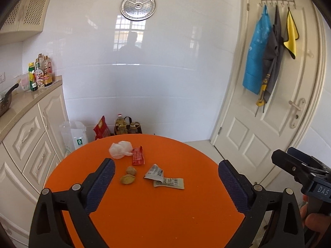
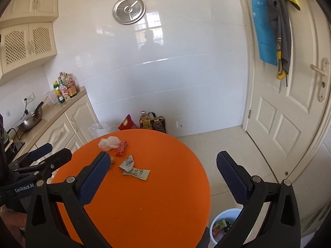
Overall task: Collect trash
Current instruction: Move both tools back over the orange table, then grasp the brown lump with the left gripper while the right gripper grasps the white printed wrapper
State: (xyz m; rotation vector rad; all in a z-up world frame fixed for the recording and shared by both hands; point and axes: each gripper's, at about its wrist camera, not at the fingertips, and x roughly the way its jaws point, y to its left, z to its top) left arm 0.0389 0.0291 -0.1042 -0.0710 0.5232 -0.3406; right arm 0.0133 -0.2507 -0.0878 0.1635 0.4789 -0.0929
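The left gripper (image 1: 166,170) has its two blue-padded fingers (image 1: 103,183) spread wide with nothing between them, above the near part of the round orange table (image 1: 157,217). The right gripper (image 2: 163,163) is likewise spread wide and empty; its left finger hangs over the table and its right finger over the floor beyond the table's edge.

All the trash lies past the fingertips, toward the table's far side. Seen from the left wrist, a crumpled white plastic bag (image 1: 121,149) sits farthest out, just beyond the left fingertip. Touching its right side is a red wrapper (image 1: 138,155), its long axis running away from the gripper, nearly in line with the fingers. Closer in, two walnut shells (image 1: 129,175) lie one behind the other, just right of the left fingertip. Right of them are two torn printed wrappers (image 1: 165,178), overlapping at a corner; the nearer one lies crosswise to the fingers, its long axis running left to right, and the farther one is tilted up at an angle.

In the right wrist view, a white bin (image 2: 224,225) with wrappers inside stands on the floor below the table's edge, between the two fingers and nearer the right one.
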